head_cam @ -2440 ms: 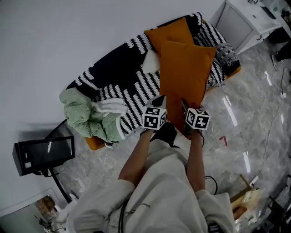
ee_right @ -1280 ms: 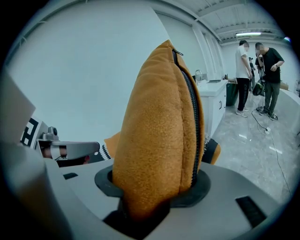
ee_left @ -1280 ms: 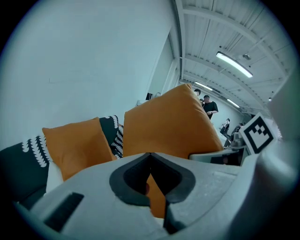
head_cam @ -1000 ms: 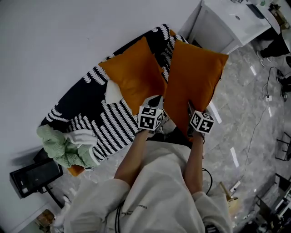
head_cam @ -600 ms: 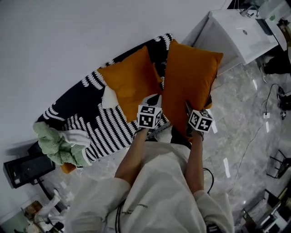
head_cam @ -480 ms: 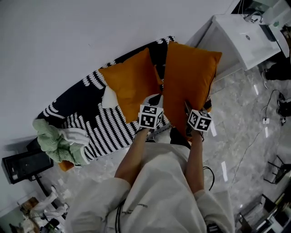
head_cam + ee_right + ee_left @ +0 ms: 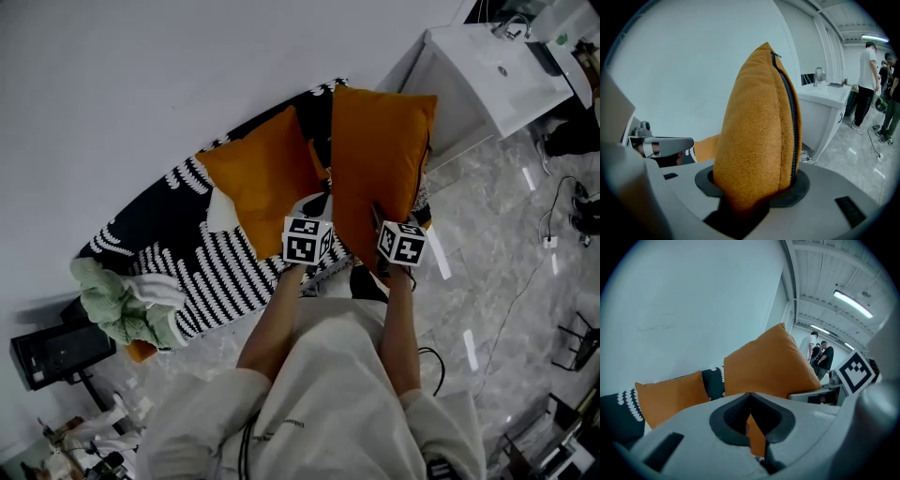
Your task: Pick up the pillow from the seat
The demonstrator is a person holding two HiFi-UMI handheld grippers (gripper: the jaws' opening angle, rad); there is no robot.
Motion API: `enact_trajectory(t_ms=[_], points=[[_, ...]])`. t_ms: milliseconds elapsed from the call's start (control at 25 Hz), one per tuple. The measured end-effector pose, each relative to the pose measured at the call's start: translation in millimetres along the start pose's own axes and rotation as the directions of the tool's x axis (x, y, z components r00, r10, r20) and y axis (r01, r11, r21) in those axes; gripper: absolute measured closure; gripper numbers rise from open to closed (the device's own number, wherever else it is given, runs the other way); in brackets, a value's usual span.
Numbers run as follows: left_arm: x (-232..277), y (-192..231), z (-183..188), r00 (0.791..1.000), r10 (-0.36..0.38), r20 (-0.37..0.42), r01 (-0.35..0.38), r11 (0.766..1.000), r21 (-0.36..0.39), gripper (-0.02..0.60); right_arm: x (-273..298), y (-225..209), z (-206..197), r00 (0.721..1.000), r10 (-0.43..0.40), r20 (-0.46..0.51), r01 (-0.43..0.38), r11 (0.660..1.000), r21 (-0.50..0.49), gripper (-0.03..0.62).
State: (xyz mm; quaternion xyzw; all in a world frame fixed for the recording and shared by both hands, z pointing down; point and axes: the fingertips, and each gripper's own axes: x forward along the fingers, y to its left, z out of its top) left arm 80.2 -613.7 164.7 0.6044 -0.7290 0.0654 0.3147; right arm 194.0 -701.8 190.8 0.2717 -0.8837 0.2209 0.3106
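The orange pillow stands on end above both grippers. The right gripper is clamped half-wide on its thick zipped edge, and the left gripper is nearly closed on a thin corner. Just beyond the left gripper, a second orange pillow lies on the striped sofa.

Seat — striped throw, orange cushion
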Motion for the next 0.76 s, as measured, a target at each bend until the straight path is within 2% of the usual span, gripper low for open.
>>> enact_trajectory(t_ms=[760], points=[[20,-38,0,0.997,-0.073,-0.016,0.074,0.997,0.032,0.572,-21,-14,-6,0.999,-0.045,0.013,0.045,0.999,-0.029,0.387]])
